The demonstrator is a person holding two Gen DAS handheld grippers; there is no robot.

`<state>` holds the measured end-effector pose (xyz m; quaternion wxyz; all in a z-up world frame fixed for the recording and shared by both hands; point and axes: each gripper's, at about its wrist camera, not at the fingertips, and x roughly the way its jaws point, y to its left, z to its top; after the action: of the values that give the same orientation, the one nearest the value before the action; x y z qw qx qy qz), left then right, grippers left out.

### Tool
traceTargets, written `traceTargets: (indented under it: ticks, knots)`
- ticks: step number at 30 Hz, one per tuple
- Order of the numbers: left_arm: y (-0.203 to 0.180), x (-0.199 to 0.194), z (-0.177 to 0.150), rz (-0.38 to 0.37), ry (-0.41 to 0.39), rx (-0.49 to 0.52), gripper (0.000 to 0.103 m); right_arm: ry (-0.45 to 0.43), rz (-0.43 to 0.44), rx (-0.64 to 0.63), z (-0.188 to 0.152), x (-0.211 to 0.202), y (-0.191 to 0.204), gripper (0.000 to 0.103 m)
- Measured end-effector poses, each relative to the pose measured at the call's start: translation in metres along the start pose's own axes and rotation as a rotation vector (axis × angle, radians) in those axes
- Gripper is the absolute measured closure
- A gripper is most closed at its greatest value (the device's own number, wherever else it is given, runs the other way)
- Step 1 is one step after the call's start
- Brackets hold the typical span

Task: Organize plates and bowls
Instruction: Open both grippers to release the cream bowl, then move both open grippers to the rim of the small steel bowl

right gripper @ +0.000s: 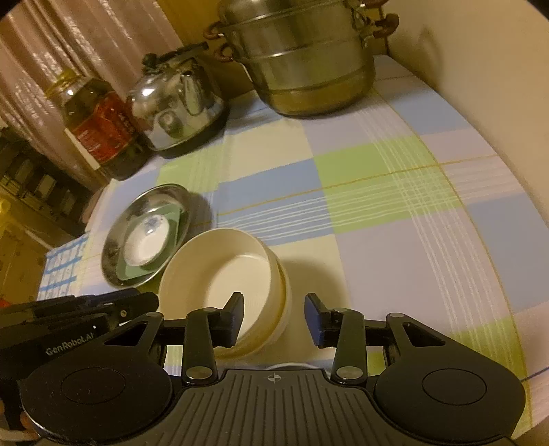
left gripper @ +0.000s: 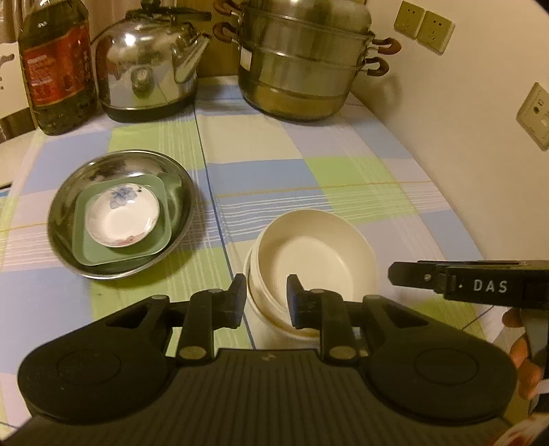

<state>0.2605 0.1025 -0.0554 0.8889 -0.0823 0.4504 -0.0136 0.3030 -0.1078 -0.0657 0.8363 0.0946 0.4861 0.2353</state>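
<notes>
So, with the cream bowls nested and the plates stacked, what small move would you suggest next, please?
Probably lift both grippers clear. The left gripper and right gripper have open jaws straddling the rim of the cream bowls, and the small dishes already sit in the steel plate.

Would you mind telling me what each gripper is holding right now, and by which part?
Nothing is held. The left gripper and right gripper are open astride the cream bowls' near rim, pads not pressing.

— What sort of place is this?
— A home kitchen: a steel kettle (left gripper: 151, 65), a stacked steamer pot (left gripper: 302, 65) and a big oil bottle (left gripper: 56, 68) stand on a table (left gripper: 343, 164) under a checked cloth, wall sockets (left gripper: 423, 25) beside.
</notes>
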Motion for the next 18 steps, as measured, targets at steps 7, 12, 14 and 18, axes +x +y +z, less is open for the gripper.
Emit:
traceTargets:
  ticks: [7, 12, 14, 18]
  knots:
    - [-0.004, -0.035, -0.018, 0.027, -0.009, -0.003, 0.080, -0.022, 0.029, -0.017, -0.019, -0.037, -0.003, 0.059]
    - [-0.005, -0.055, -0.038, 0.047, -0.003, -0.028, 0.080, -0.013, 0.036, -0.034, -0.038, -0.056, -0.007, 0.056]
    - [-0.005, -0.062, -0.048, 0.056, 0.000, -0.040, 0.080, -0.007, 0.035, -0.041, -0.047, -0.063, -0.008, 0.054]
    - [-0.006, -0.074, -0.067, 0.074, 0.005, -0.071, 0.080, -0.005, 0.037, -0.046, -0.059, -0.074, -0.012, 0.052]
